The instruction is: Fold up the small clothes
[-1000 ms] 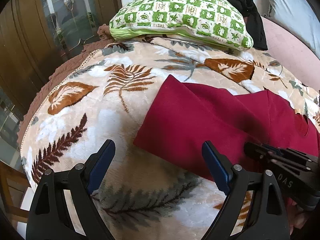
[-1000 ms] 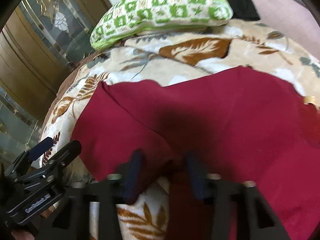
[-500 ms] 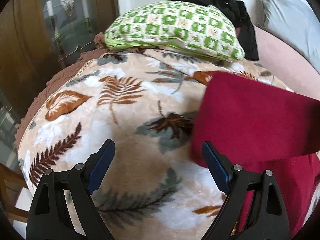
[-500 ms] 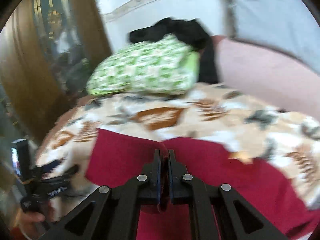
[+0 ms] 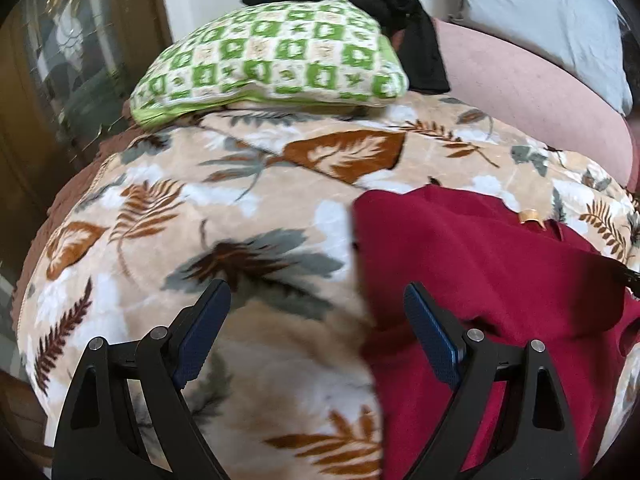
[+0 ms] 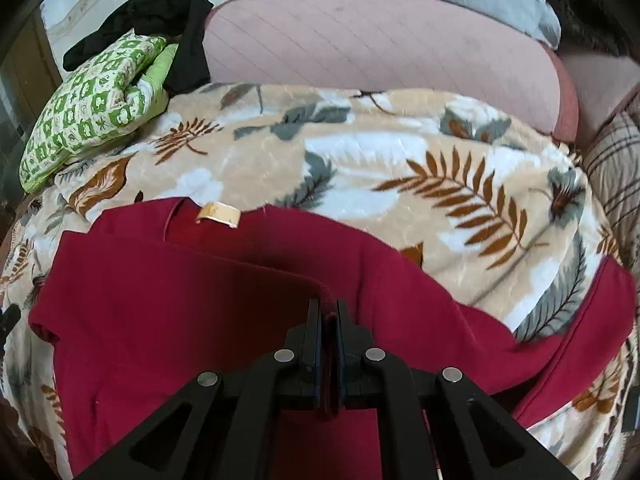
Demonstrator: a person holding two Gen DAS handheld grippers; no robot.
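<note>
Dark red garment, soft matte knit, lies on a plush leaf-print blanket in beige, rust and grey-green. One layer is doubled over the rest, giving a straight folded edge along the garment's left side in the left wrist view. Small tan label sits at the neckline on the far edge.

Right gripper: black jaws pressed nearly together, a thin ridge of red cloth pinched between them. The fabric rises in a smooth curved fold toward the pinch point.

Left gripper: spread wide, holding nothing. Ribbed blue pads face each other; the left finger is over bare blanket, the right finger over the red cloth near its folded edge. Whether the tips touch the fabric I cannot tell.

Behind: puffy green-and-white checked pillow resting on the blanket's far end, limp black cloth draped behind it, a rounded pink quilted cushion with diagonal stitch lines, and a pale grey pillow.
</note>
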